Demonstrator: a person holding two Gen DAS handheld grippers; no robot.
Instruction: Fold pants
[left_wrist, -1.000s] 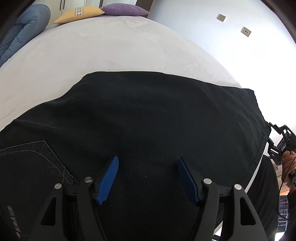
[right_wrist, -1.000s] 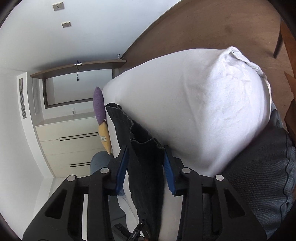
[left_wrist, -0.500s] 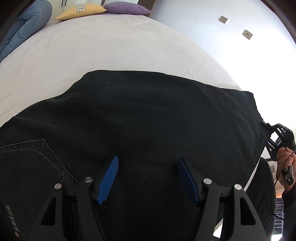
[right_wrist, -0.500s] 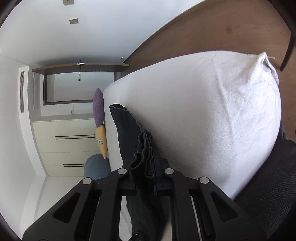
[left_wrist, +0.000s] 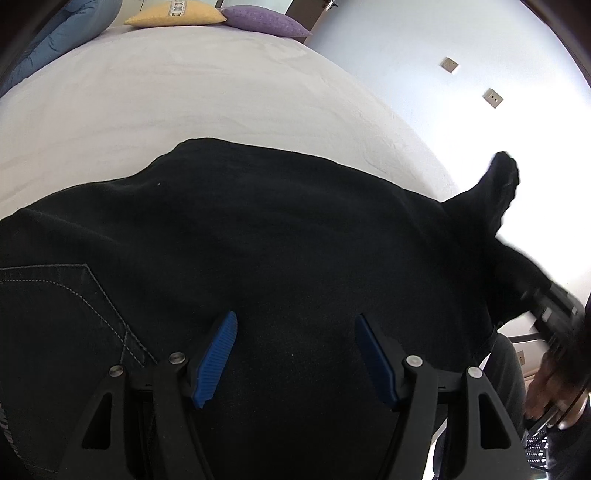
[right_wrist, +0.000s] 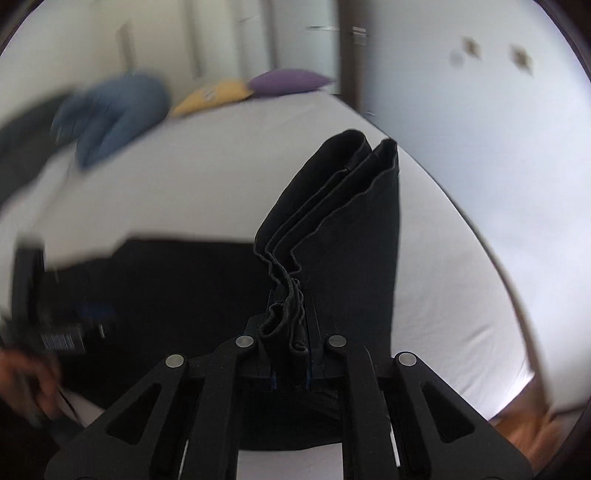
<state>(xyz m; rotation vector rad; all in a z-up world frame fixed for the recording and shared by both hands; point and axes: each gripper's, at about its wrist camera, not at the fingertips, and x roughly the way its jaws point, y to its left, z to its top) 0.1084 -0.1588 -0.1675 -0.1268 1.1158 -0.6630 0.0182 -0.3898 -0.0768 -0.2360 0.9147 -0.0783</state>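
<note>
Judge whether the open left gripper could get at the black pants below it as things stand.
Probably yes: the left gripper hangs open right over the pants, with nothing between its pads and the cloth.

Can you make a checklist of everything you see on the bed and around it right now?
Surface: bed with white sheet.
Job's things: black pants spread on the sheet; hem end lifted.
Clutter: yellow pillow, purple pillow, blue bedding at the far end.
Grippers: left hand-held gripper open over the pants, holding nothing; right hand-held gripper has just closed, pinching the bunched hem.
Cables: nothing seen.
Surroundings: white wall with two plates.
</note>
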